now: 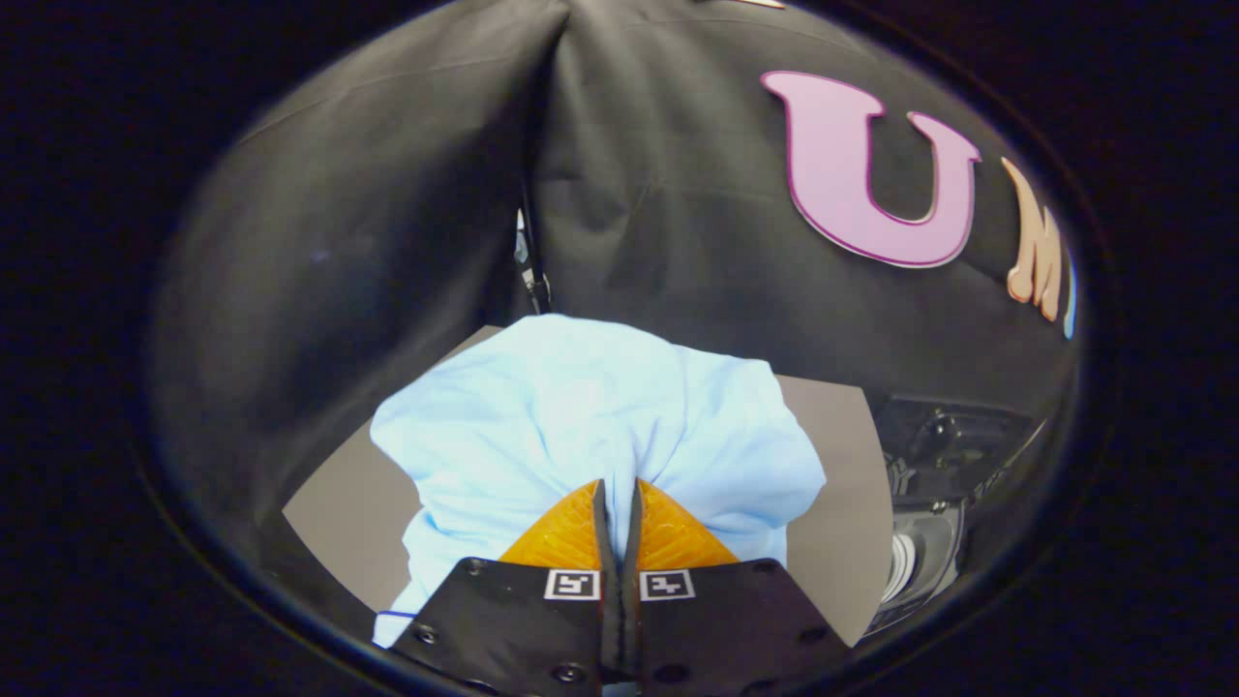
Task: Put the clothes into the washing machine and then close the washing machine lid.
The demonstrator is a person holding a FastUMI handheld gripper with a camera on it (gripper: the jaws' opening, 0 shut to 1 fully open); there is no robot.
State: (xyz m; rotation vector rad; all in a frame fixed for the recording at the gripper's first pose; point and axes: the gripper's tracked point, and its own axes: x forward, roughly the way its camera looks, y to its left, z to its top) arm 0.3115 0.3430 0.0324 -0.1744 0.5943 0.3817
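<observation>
We see the light blue garment (590,407) bunched in a soft mound on the grey tabletop (339,513), its folds gathered inward toward the tips of our gripper (618,489). The cloth spreads out ahead of the fingers and to both sides of them, and a lower part of it trails down beside the left finger, where a thin dark blue edge line shows. The two fingers (561,532) stand pressed almost together, with only a narrow slit between them, and the fabric puckers right at that slit, so we read the garment as pinched between them. Each finger carries a small square black-and-white marker (571,585) near its base.

The tabletop shows bare on either side of the garment. Beyond the fingers and off to the right, at the table's far side, sits the washing machine (944,455), dark on top with what looks like an open lid, and a pale ribbed part below it; its details are too distorted to make out. Behind everything hangs the black cloth wall (387,242) of the booth, creased at a corner seam straight beyond the garment.
</observation>
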